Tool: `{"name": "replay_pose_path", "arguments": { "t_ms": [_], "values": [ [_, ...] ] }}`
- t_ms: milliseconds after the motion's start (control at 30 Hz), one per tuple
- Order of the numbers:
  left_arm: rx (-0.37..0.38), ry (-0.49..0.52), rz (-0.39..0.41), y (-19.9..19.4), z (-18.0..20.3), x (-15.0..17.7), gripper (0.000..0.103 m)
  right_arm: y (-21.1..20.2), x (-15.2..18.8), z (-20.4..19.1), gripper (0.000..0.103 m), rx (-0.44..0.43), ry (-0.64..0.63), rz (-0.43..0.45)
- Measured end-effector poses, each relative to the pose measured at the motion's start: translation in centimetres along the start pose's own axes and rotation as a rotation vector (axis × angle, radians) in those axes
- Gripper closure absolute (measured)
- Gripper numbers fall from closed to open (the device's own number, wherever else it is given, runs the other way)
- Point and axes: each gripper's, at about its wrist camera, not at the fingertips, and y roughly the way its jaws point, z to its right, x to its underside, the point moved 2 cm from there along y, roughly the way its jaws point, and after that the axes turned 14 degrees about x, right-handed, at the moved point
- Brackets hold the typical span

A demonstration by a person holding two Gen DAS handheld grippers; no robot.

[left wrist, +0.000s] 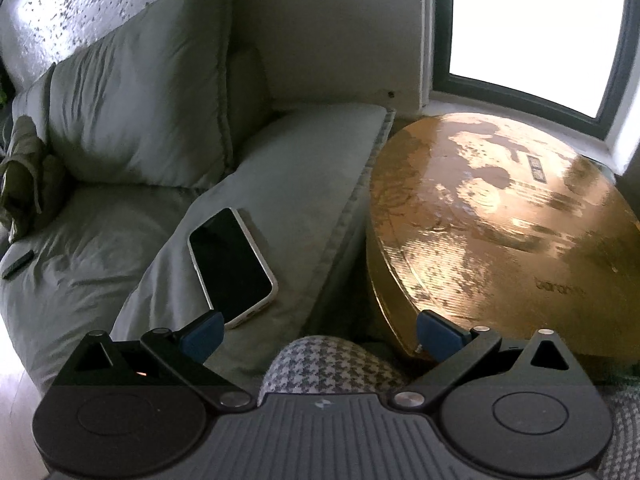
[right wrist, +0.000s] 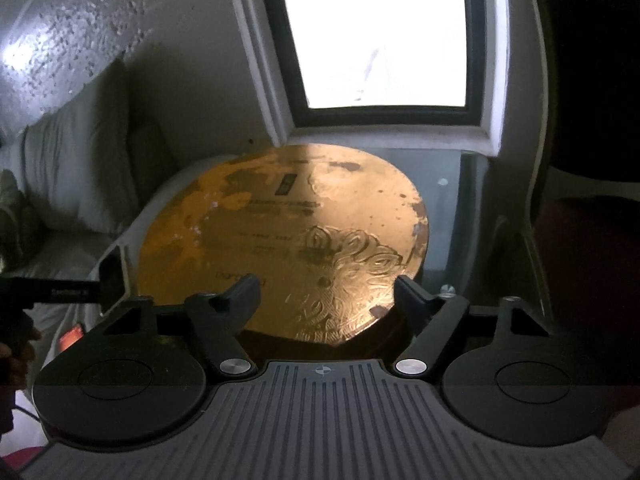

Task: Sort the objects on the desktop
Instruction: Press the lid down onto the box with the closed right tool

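A smartphone (left wrist: 232, 263) with a black screen and white case lies face up on the grey sofa armrest (left wrist: 304, 168). My left gripper (left wrist: 318, 334) is open and empty, its blue fingertips (left wrist: 202, 334) just short of the phone's near end. A round gold board (left wrist: 492, 224) lies on a surface to the right of the sofa. It also shows in the right wrist view (right wrist: 288, 240), with an embossed pattern at its near right. My right gripper (right wrist: 326, 298) is open and empty, held over the board's near edge.
A grey sofa cushion (left wrist: 140, 92) leans behind the seat. A green cloth (left wrist: 24, 176) and a small dark stick (left wrist: 18, 264) lie on the seat at left. A bright window (right wrist: 380, 32) is behind the board. A glass tabletop (right wrist: 452, 216) lies under the board. A dark chair (right wrist: 592, 120) stands at right.
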Motion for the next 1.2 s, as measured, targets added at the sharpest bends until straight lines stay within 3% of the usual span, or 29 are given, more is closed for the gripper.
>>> {"name": "replay_pose_path", "arguments": {
  "t_ms": [33,100,167,400,733,967,1033,1100,1200],
  "values": [
    [0.0,-0.008,-0.004,0.3,-0.2,-0.2,0.001,0.2,-0.1,-0.1,0.048,-0.002,-0.002,-0.006],
    [-0.003,-0.025,-0.008,0.8,-0.5,-0.6,0.001,0.6,-0.2,-0.4,0.084,-0.005,-0.007,-0.017],
    [-0.007,-0.044,-0.007,1.5,-0.8,-1.2,0.001,1.0,-0.4,-0.6,0.09,-0.009,-0.012,-0.028],
    [0.046,-0.073,-0.03,4.1,-1.2,-2.3,0.001,2.4,-0.9,-1.4,0.082,-0.021,-0.029,-0.066],
    [0.02,-0.12,-0.034,5.9,-2.3,-2.4,0.0,3.3,-1.6,-2.3,0.081,-0.02,-0.051,-0.098],
    [-0.013,-0.077,-0.047,5.8,-1.8,-2.6,0.002,3.2,-2.1,-2.8,0.081,-0.021,-0.066,-0.094],
    [-0.008,-0.053,-0.032,5.3,-1.5,-2.7,0.002,3.2,-2.2,-2.9,0.074,-0.016,-0.067,-0.097],
    [0.009,-0.034,-0.024,5.0,-1.0,-2.8,0.002,3.4,-2.2,-2.7,0.061,0.003,-0.061,-0.108],
    [-0.002,-0.032,-0.025,5.1,-0.9,-3.0,0.002,4.2,-2.1,-2.1,0.061,0.026,-0.049,-0.123]
  ]
}}
